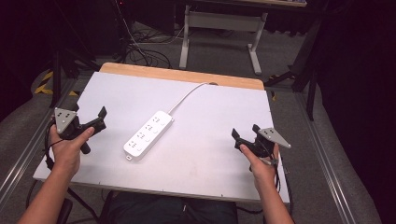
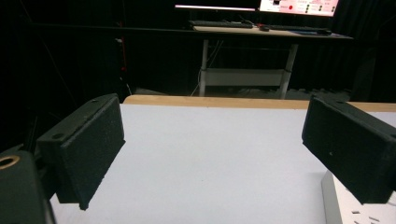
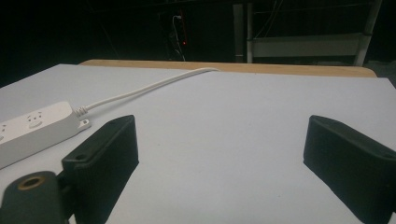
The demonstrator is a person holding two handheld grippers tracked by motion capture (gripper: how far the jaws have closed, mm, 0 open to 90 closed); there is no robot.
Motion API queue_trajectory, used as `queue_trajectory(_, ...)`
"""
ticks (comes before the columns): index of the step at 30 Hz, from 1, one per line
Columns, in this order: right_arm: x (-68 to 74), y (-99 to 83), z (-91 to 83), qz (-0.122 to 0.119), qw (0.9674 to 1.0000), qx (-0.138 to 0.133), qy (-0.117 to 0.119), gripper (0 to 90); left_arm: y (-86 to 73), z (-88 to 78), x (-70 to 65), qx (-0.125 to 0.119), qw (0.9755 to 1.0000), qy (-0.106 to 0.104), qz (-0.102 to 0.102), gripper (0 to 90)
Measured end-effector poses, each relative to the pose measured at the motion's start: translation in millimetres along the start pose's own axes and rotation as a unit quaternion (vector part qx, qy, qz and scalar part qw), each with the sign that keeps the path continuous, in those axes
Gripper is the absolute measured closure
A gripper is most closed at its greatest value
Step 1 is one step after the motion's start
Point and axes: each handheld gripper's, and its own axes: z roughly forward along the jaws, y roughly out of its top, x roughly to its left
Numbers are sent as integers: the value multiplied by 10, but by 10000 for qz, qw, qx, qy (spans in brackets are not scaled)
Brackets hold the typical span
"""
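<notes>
**A:** Two sets of tongs are seen here, and nothing is held in either. The left tongs (image 1: pixel 95 122) are hovered over the left part of the desk (image 1: pixel 210 154), the right tongs (image 1: pixel 243 136) over the right part, each gripped in a hand. Both are spread wide; in the left gripper view (image 2: pixel 212 154) and the right gripper view (image 3: pixel 219 154) only bare white desk is framed between the black pads.

**B:** And the power strip? Where's that sitting, can it be told?

**A:** Yep. The power strip (image 1: pixel 148 135) is laid flat, roughly mid-desk, angled diagonally, between the two tongs but nearer the left ones. Its white cord (image 1: pixel 187 96) is run off from the far end toward the back edge of the desk. A corner of it is caught at the bottom right of the left gripper view (image 2: pixel 359 205), and its cord end is seen at the left of the right gripper view (image 3: pixel 35 126).

**B:** So what step is this reckoned to be?

**A:** The very start, probably. Nothing's been touched; an approach is what's judged to be in hand. For the next move, one pair of tongs would need to be brought in and lined up across the strip's narrow width, lowered around it and then closed. The strip looks light and slippery, so it could be skidded if it's nudged from one side.
</notes>
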Motion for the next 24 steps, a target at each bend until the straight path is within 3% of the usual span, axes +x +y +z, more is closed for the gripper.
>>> queue_trajectory(17,-6,-8,-14,32,10000,4,4,108,4,11,-2,-39,10000,82,-9,103)
queue_trajectory(22,-12,-6,-14,24,10000,-10,4,109,4,5,-6,17,10000,50,53,186)
queue_trajectory(24,-10,-5,-13,49,10000,-2,8,110,9,-3,-9,25,10000,15,72,261)
